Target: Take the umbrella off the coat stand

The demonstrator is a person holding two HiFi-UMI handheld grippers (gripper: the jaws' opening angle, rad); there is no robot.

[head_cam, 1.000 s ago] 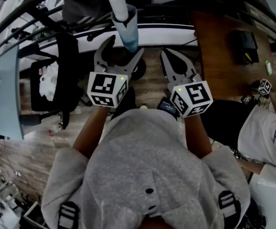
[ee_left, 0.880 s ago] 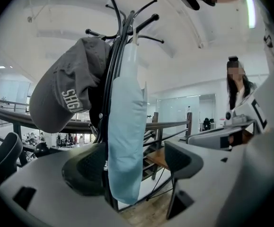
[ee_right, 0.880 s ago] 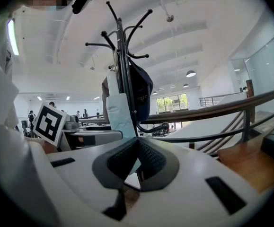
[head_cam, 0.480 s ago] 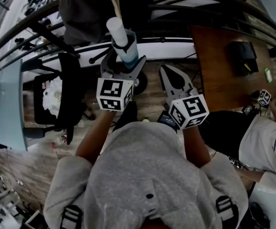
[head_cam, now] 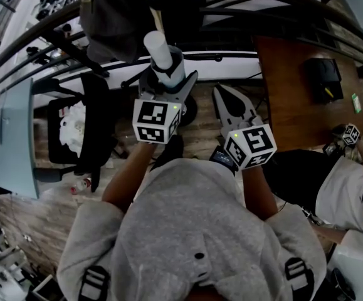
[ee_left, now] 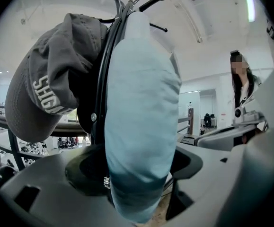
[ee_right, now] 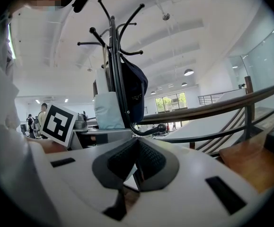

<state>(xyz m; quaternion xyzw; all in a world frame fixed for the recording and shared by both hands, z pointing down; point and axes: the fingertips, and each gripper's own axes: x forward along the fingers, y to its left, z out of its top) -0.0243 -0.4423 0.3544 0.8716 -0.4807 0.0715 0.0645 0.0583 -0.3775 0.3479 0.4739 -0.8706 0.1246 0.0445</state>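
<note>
**A:** The left gripper (head_cam: 168, 79) has come up in the last second. A moment ago its jaws hung open below the pale blue folded fabric umbrella (ee_left: 141, 117); now the umbrella's lower end sits right between them.

**B:** And are they gripping it?

**A:** Not that I can see. In the left gripper view the two jaws stand apart, one on each side of the blue sleeve, close around it but not pressed in. I'd call that straddling, not clamped.

**B:** Where does the umbrella hang?

**A:** On the black metal coat stand (ee_right: 114, 56), flat against the pole, with a grey fabric baseball cap (ee_left: 51, 79) on a hook just beside it, to its left in the left gripper view. It's nowhere near a tabletop; the brown wooden desk (head_cam: 281, 105) is well apart, its left edge off beyond the right gripper (head_cam: 222, 93).

**B:** What's that one doing?

**A:** It's idle. Its jaws are together on nothing, pointing at the stand from a way back.

**B:** So what does that rise mean for the job?

**A:** The reach looks finished, I'd judge. The squeeze comes next, then a lift to clear the hook. The risk is snagging the cap, which hangs so close
</note>
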